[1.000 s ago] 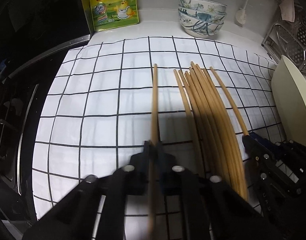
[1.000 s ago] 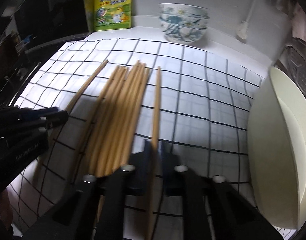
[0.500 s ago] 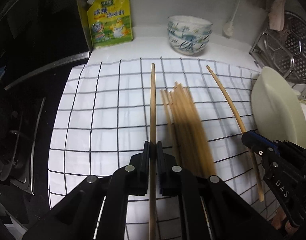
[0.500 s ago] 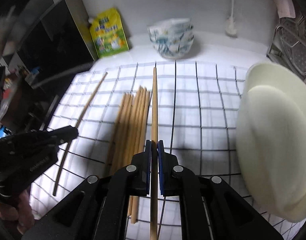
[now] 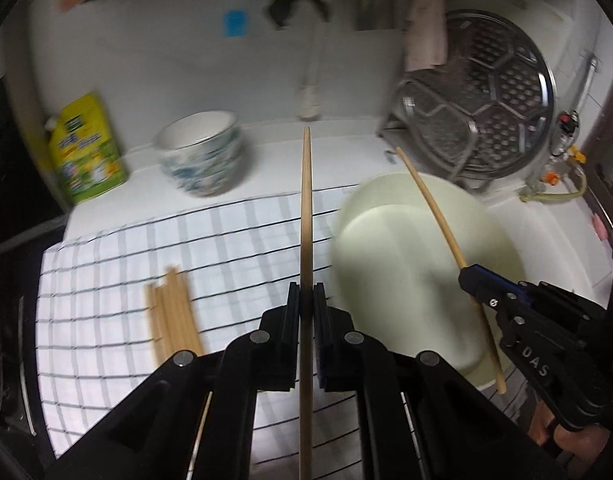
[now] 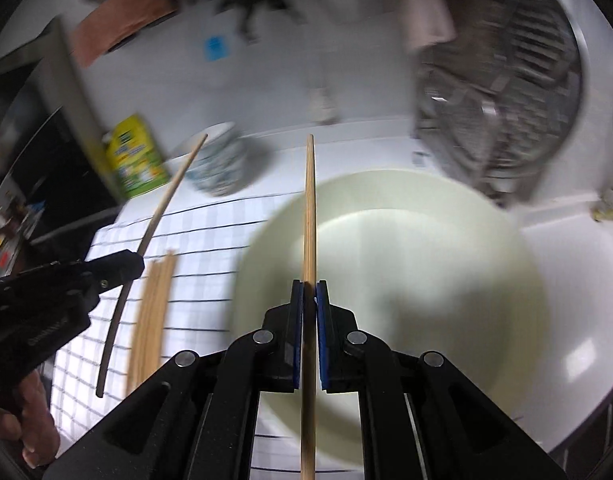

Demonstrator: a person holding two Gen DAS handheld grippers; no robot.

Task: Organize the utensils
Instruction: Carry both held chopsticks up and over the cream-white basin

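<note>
Left wrist view is showing the white bench (image 5: pixel 546 232) carrying a checked cloth (image 5: pixel 234 248), and at the cloth's right edge a pale cream dish (image 5: pixel 406 264) is lying with its hollow facing up. Behind it a steel steamer rack (image 5: pixel 478 104) is leaning against the wall, with stacked patterned bowls (image 5: pixel 202 156) and a yellow seasoning pouch (image 5: pixel 86 152) further left. On the cloth a bundle of chopsticks (image 5: pixel 172 312) is lying with its long axis running away from the camera.

The left hand-held gripper (image 5: pixel 306 308) is clamping one chopstick (image 5: pixel 306 208) narrowly between its fingers, the stick pointing straight ahead, just left of the dish rim. The right hand-held gripper (image 6: pixel 309 304) is pinching a second chopstick (image 6: pixel 309 216) the same way, and in the right wrist view that stick is hanging directly over the dish. Both views are blurred, so fine contact is hard to judge.

The dish is looking like the likely drop place; the right hand is the nearer one, already above the hollow, while the left probably needs to swing rightward. Each stick's long axis is pointing across the dish toward the back wall.
</note>
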